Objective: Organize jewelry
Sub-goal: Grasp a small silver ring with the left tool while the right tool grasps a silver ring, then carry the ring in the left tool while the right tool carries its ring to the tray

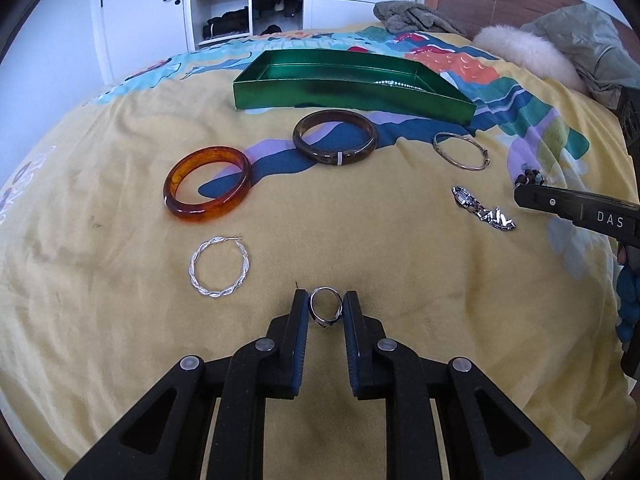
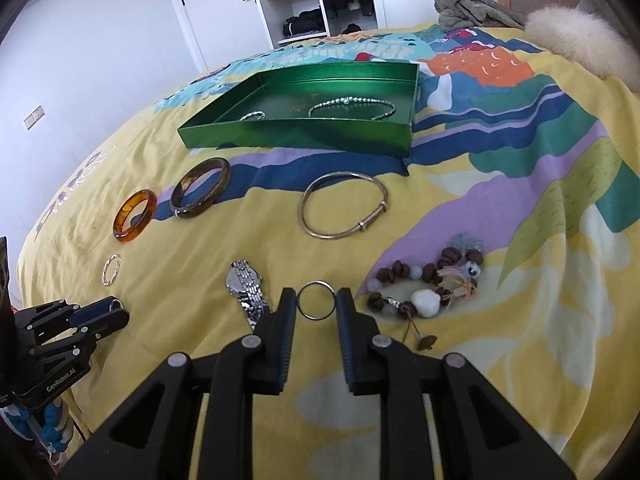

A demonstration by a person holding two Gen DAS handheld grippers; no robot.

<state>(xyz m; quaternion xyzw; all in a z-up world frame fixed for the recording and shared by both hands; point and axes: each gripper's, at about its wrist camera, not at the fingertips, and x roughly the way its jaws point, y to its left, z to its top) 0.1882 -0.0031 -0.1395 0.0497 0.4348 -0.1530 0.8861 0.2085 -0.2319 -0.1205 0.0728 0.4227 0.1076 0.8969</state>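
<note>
In the left wrist view my left gripper (image 1: 326, 300) is shut on a silver ring with a dark stone (image 1: 325, 289), standing upright on the yellow bedspread. My right gripper (image 2: 316, 300) is shut on a thin plain metal ring (image 2: 317, 282), also just above the bedspread. The green metallic box (image 2: 296, 136) lies open further back, with a bead chain (image 2: 352, 101) and a small twisted piece (image 2: 252, 115) inside. Each gripper shows at the edge of the other's view: the right gripper (image 1: 528, 196), the left gripper (image 2: 116, 308).
Loose on the bed lie an amber bangle (image 1: 196, 213), a dark brown bangle (image 1: 335, 158), a thin metal bangle (image 2: 344, 235), a silver watch (image 2: 244, 284), a twisted silver hoop (image 1: 216, 293) and a bead bracelet (image 2: 428, 302). A fluffy cushion (image 2: 576, 36) sits back right.
</note>
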